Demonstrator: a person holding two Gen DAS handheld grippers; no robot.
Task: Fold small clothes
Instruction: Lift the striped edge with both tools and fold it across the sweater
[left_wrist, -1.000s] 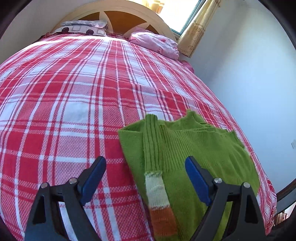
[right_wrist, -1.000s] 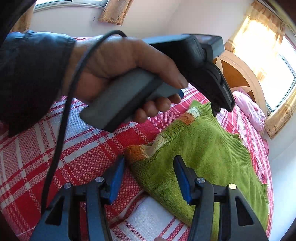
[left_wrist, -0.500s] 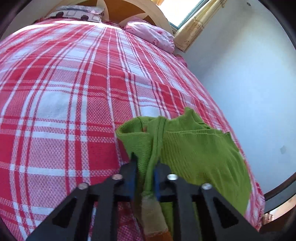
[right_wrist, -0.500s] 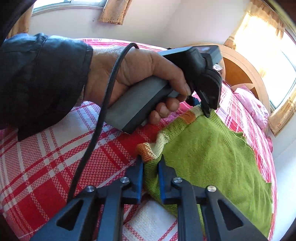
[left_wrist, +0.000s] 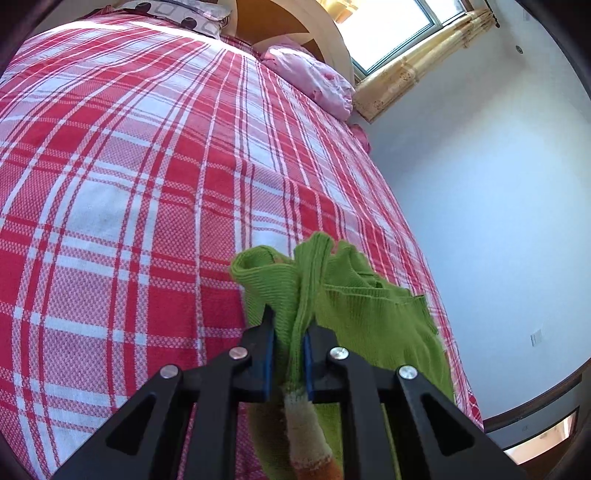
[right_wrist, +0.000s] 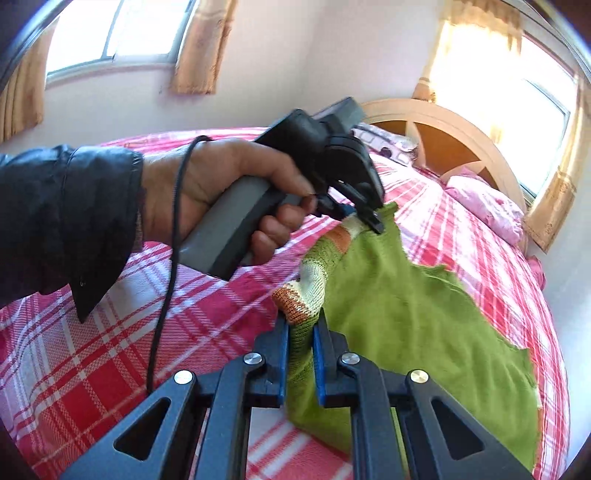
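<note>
A small green knit sweater (left_wrist: 373, 317) with a white-and-orange striped sleeve cuff (left_wrist: 310, 439) lies on the red plaid bed. My left gripper (left_wrist: 289, 332) is shut on a bunched fold of the sweater and lifts it off the bed. In the right wrist view the sweater (right_wrist: 413, 325) hangs raised between both grippers. My right gripper (right_wrist: 300, 332) is shut on its edge just below the striped cuff (right_wrist: 306, 291). The left gripper (right_wrist: 369, 218), held in a hand, pinches the sweater's far edge.
The red and white plaid bedspread (left_wrist: 129, 192) covers the whole bed. A pink pillow (left_wrist: 314, 81) and a patterned pillow (left_wrist: 177, 11) lie at the wooden headboard (right_wrist: 443, 125). A white wall (left_wrist: 498, 184) runs along the bed's right side. Curtained windows show behind.
Both grippers closed on the sweater from open a second ago. Since half a second ago both have lifted, raising the sweater's gripped edge off the bed.
</note>
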